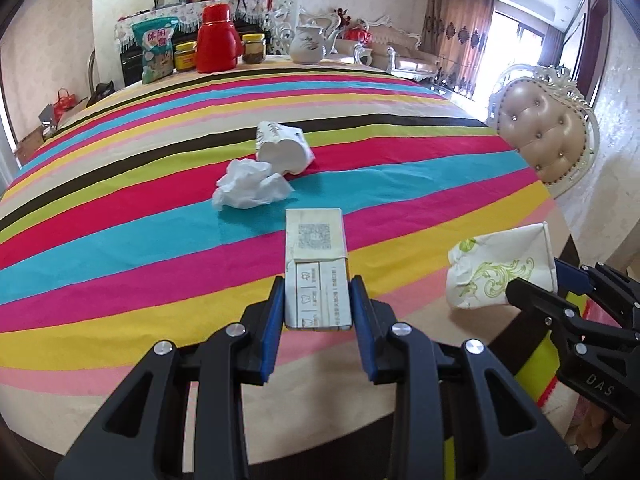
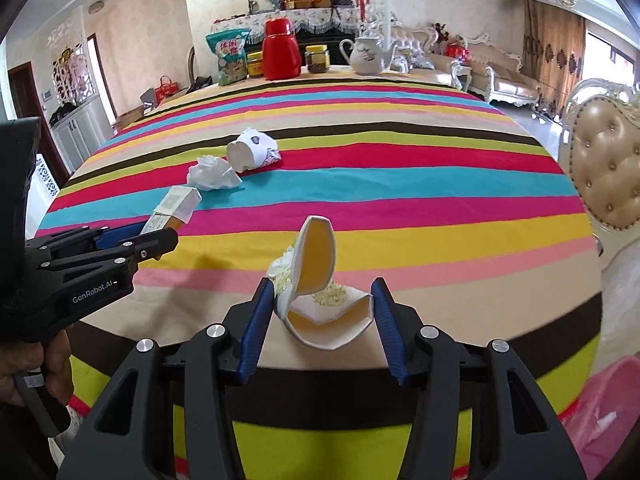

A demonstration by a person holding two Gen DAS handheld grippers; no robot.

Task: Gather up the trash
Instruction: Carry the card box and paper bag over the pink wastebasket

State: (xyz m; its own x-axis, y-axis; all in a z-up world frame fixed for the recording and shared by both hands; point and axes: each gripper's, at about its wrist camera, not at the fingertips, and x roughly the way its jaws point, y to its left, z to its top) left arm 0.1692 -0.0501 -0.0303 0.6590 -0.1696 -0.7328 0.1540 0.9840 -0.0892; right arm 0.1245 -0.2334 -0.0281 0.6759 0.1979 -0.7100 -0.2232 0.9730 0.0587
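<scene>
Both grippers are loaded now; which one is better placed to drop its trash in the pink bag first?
Right, probably. The right gripper holds the crushed paper cup, and the pink bag shows just below the table edge on its right side. The left gripper, holding the small box, is farther from it.

We hold our left gripper (image 1: 318, 304) at lower centre, fingers clamped; our right gripper (image 2: 324, 308) likewise, angled downward.

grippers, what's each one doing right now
left gripper: closed on the small carton
right gripper: closed on the crushed paper cup
</scene>
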